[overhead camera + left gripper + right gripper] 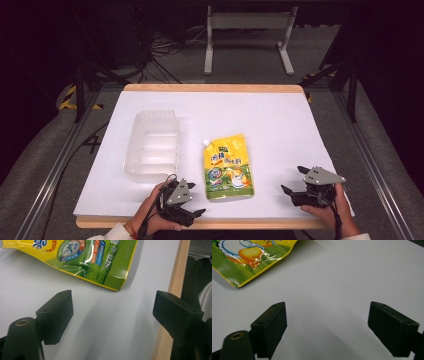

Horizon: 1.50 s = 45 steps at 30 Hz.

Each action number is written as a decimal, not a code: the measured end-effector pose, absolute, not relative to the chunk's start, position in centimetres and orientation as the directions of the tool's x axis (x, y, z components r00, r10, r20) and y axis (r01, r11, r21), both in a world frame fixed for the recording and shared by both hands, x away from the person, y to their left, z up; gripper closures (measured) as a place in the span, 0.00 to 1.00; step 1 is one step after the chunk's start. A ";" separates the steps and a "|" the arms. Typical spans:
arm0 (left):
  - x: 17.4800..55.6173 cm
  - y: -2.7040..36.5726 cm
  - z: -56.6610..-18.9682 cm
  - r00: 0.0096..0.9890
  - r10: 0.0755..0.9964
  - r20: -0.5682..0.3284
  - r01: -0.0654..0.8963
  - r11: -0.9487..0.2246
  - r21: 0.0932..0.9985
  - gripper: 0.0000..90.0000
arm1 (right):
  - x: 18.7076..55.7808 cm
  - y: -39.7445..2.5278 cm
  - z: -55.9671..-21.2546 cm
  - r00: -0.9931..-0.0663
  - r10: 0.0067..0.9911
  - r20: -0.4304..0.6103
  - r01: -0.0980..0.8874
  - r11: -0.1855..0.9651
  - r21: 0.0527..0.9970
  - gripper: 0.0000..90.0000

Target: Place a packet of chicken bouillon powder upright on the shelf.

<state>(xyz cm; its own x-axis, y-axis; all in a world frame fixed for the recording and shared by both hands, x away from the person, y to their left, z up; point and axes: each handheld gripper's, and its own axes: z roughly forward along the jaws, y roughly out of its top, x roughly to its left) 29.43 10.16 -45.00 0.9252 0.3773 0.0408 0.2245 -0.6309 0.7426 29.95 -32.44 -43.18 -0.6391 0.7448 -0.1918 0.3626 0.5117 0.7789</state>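
Note:
A yellow and green spouted pouch (228, 167) lies flat near the middle front of the white table (280, 125), spout toward the back left. My left gripper (196, 200) rests at the front edge, just left of the pouch's bottom, jaws wide open and empty. In the left gripper view the pouch (82, 260) lies ahead of the open jaws, with the gripper (112, 315) over bare table. My right gripper (293, 181) sits at the front right, open and empty. The right gripper view shows the pouch corner (249, 260) at upper left, beyond the gripper (328, 320).
A clear plastic tray (153, 145) with ribbed compartments stands left of the pouch. The table's wooden front edge (172, 290) runs close beside my left gripper. Beyond the table are a white metal frame (247, 35) and cables on the floor.

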 end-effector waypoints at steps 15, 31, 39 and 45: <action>29.2 10.5 -45.1 0.922 0.385 -0.047 0.290 -0.602 0.744 0.26 | 31.9 -31.4 -42.9 -0.671 0.733 -0.117 0.385 0.479 0.789 0.19; 29.4 8.3 -45.6 0.903 0.400 -0.157 0.382 -0.581 0.718 0.24 | 40.8 -26.1 -43.1 -0.749 0.631 0.200 0.539 0.406 0.738 0.15; 30.0 8.3 -45.6 0.896 0.406 -0.179 0.400 -0.564 0.722 0.22 | 42.6 -22.6 -44.2 -0.765 0.578 0.284 0.582 0.429 0.691 0.16; 30.6 8.0 -45.6 0.890 0.409 -0.201 0.416 -0.550 0.724 0.20 | 42.3 -20.8 -44.5 -0.775 0.524 0.352 0.591 0.405 0.697 0.40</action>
<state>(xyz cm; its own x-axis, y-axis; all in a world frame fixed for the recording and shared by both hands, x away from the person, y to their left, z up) 30.60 8.04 -45.60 0.8902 0.4086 -0.2013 0.4162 -0.5501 0.7240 42.32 -20.78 -44.53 -0.7752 0.5242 0.3525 0.5911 0.4052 0.6974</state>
